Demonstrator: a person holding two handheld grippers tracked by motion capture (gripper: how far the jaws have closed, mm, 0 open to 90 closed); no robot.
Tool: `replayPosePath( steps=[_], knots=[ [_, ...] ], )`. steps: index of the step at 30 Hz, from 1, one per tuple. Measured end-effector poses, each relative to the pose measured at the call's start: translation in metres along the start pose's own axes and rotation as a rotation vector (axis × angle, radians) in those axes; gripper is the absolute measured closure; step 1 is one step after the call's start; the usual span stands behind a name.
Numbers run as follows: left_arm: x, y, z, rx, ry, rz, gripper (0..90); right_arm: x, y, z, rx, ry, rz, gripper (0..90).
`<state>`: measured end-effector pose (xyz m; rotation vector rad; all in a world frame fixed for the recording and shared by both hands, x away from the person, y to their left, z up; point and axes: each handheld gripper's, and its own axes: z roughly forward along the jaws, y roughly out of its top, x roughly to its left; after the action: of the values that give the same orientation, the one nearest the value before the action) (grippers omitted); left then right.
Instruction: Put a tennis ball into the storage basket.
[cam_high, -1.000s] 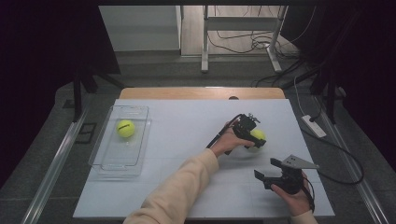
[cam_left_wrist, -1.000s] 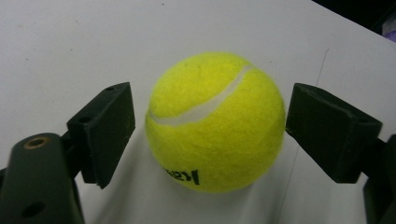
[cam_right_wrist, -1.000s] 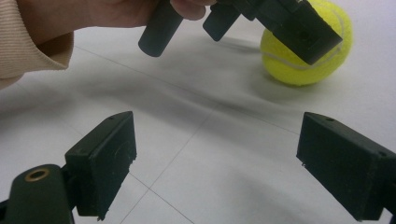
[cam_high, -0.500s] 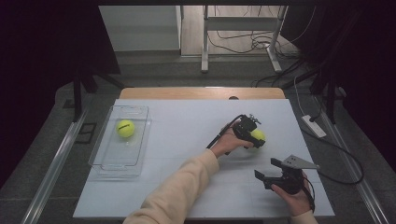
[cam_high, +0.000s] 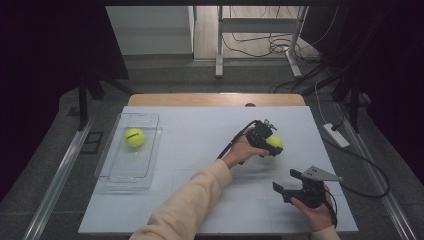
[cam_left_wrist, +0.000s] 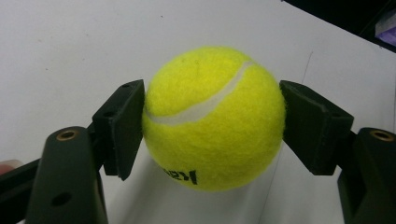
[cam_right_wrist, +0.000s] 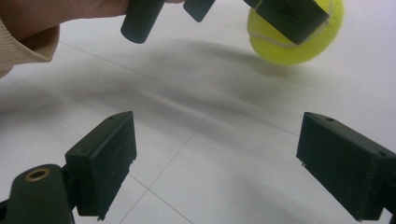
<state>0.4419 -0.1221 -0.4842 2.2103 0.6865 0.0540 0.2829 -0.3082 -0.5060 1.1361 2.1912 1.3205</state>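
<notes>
Far left: clear tray (cam_high: 116, 172) on the white table (cam_high: 200, 135), one tennis ball (cam_high: 134, 137) sitting in it, untouched. Centre-right: my left gripper (cam_high: 267, 143) has just been closing and is now clamped on the second tennis ball (cam_left_wrist: 214, 119), pads pressing both sides, seam running diagonally across the front, black lettering on the underside. From the right gripper view that ball looks just off the table surface, shadow beneath it. Right: my right gripper (cam_high: 289, 184) sits near the front edge, jaws spread wide, nothing between them, well apart from the held ball.
</notes>
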Motion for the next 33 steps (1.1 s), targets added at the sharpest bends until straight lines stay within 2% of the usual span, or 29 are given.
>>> replayPosePath(
  steps=[8,12,19,33],
  knots=[
    [0.0,-0.005,-0.012,-0.015,0.011,-0.001,27.6,0.0,0.0,0.0,0.0,-0.002,-0.002,11.6],
    [0.001,-0.007,-0.019,-0.037,0.027,-0.01,27.6,0.0,0.001,0.0,0.0,-0.004,-0.004,11.6],
    [0.002,-0.011,-0.031,-0.061,0.033,-0.004,27.6,0.001,0.002,0.0,-0.003,-0.006,-0.01,11.6],
    [0.001,-0.017,-0.046,-0.091,0.049,-0.007,27.6,0.002,0.004,-0.001,-0.011,-0.006,-0.011,11.6]
  ],
)
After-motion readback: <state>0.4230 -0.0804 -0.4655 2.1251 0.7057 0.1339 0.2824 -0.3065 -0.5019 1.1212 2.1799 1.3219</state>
